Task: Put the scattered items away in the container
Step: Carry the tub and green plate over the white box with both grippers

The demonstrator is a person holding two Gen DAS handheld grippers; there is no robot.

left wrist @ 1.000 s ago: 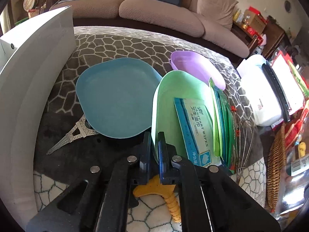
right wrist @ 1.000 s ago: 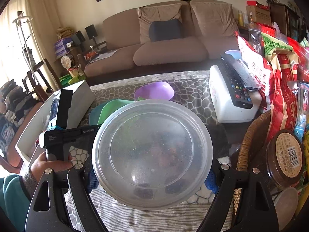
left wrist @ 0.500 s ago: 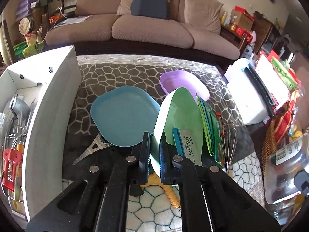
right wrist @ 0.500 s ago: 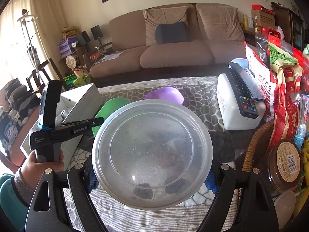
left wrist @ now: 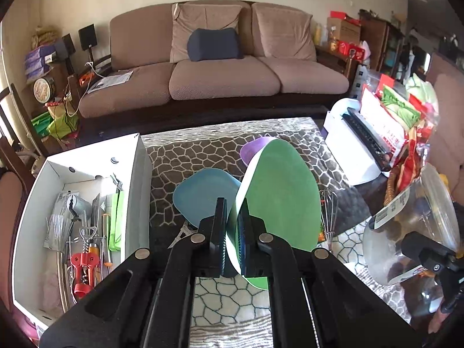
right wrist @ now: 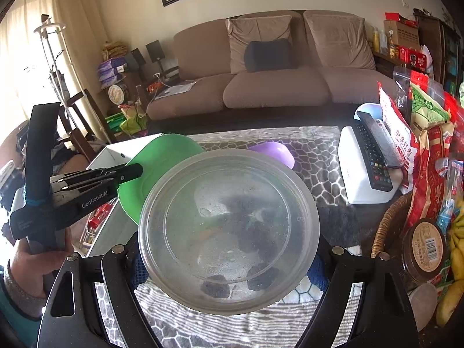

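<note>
Left wrist: left gripper (left wrist: 231,232) clamped on one green plate (left wrist: 282,200), now raised edge-on above table; one blue plate (left wrist: 203,195), one purple bowl (left wrist: 251,151), one whisk (left wrist: 329,211), one white box (left wrist: 139,174). Right gripper (right wrist: 229,264) grasping one clear tub (right wrist: 229,229). "GenRobot.AI" legible.

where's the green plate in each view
Left wrist: green plate stands on edge at centre, its rim pinched in the left gripper jaws, over the blue plate.
Right wrist: left of centre, behind the clear tub.
Shared landmark: purple bowl just beyond it.
</note>
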